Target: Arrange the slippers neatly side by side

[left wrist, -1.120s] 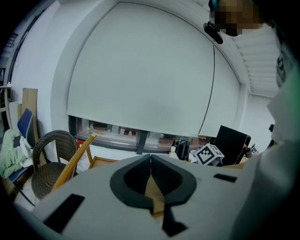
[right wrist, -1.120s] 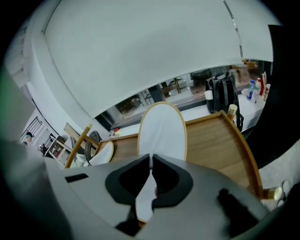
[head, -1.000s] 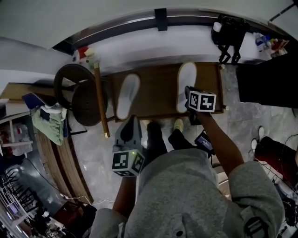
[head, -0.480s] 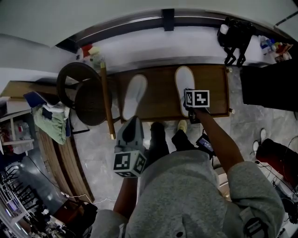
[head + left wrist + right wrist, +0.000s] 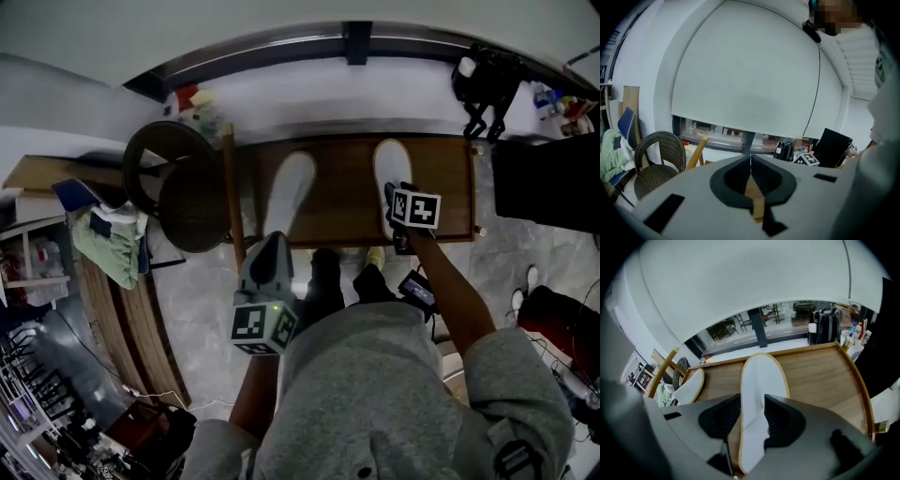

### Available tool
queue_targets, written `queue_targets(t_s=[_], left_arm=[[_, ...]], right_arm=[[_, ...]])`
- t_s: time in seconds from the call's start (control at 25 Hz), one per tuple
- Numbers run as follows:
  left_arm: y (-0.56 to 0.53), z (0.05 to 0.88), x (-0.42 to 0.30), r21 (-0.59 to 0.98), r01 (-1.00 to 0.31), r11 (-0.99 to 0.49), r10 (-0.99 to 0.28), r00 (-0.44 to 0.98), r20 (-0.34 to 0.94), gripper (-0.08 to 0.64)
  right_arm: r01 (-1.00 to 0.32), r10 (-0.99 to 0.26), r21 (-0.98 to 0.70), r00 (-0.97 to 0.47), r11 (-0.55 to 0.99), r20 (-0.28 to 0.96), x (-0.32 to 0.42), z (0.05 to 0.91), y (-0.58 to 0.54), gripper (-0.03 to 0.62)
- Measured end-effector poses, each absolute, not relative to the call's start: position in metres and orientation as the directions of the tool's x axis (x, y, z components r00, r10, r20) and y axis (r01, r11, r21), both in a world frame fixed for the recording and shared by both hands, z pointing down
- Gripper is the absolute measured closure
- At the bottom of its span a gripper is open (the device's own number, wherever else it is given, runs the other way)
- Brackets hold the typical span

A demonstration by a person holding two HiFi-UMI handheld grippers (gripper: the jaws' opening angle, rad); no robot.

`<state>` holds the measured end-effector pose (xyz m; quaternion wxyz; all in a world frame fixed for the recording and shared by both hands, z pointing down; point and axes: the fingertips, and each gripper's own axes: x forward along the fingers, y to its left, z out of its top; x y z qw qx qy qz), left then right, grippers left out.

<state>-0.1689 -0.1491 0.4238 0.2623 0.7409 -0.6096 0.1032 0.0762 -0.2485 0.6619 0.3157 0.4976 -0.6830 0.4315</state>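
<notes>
Well, two white slippers on low wooden platform (image 5: 342,202), toes toward window wall, well apart, bare wood between. Toward platform's left, left slipper (image 5: 289,192), tilted a little; right of middle, right slipper (image 5: 761,380), lying straighter. Over its heel, right gripper (image 5: 752,418): jaws just been opening, now spread, heel lying between them, not clamped. Off platform's near edge, left gripper (image 5: 751,161), jaws closed together, nothing in them. Beside platform's left end, wicker chair (image 5: 178,187). On sill behind, black bag (image 5: 487,80).

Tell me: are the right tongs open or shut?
Open: the right tongs have just been opening, jaws apart, the white slipper lying between them.
</notes>
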Motion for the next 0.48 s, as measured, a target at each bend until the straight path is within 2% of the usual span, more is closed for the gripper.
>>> queue_targets(t_s=[0.2, 0.48], left_arm=[[-0.159, 0.428, -0.190, 0.269, -0.953, -0.138, -0.848, 0.254, 0.465, 0.545], [-0.179, 0.433, -0.222, 0.298, -0.940, -0.169, -0.850, 0.292, 0.439, 0.545]], right_arm=[[-0.958, -0.483, -0.262, -0.285, 0.116, 0.828, 0.064, 0.633, -0.249, 0.451], [-0.930, -0.511, -0.315, -0.368, 0.191, 0.777, -0.009, 0.600, -0.250, 0.451]])
